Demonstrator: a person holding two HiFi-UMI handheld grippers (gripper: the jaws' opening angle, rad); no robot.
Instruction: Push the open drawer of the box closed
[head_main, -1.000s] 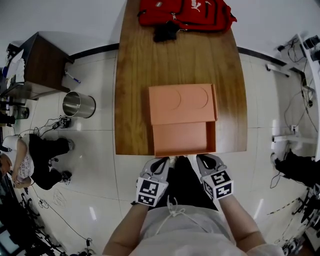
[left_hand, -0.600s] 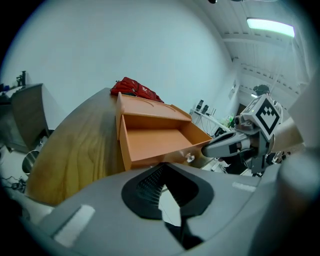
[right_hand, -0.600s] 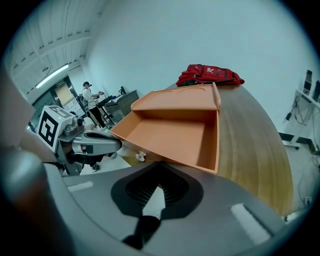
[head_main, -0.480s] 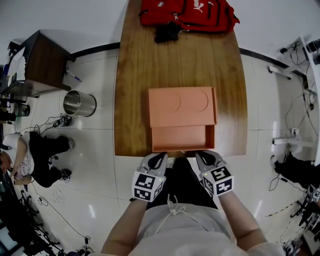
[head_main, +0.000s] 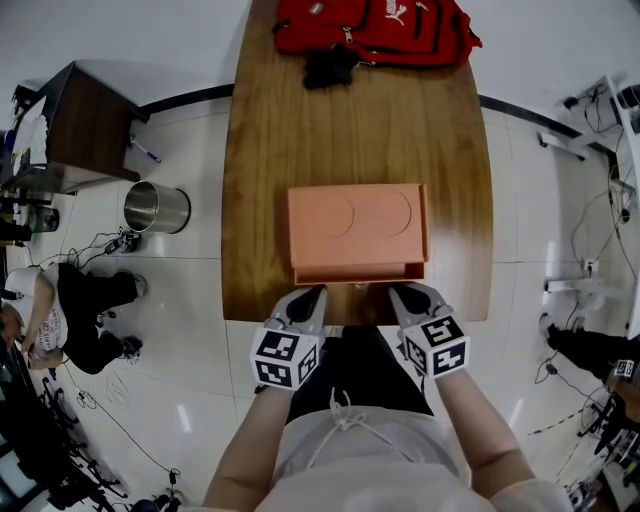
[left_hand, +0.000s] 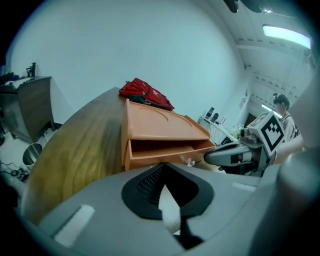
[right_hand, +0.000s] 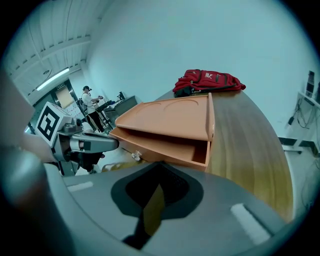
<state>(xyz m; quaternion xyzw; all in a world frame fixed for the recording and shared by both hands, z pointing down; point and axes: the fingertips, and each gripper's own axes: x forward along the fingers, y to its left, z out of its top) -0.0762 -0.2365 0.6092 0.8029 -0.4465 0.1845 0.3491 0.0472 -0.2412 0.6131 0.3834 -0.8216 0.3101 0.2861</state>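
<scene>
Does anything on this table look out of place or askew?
Only the drawer of the orange box: it sticks out at the near side, not flush. Nothing looks spilled or damaged.

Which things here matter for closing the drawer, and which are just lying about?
Job in hand: orange box; its part-open drawer; left tongs and right tongs, both shut, near the drawer front.

Lying about: red backpack; metal bin; dark side cabinet.

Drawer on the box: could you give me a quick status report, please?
Left gripper and right gripper both shut, fingers at the drawer front. Drawer mostly in the box, a strip showing. Nothing seen blocking it.
</scene>
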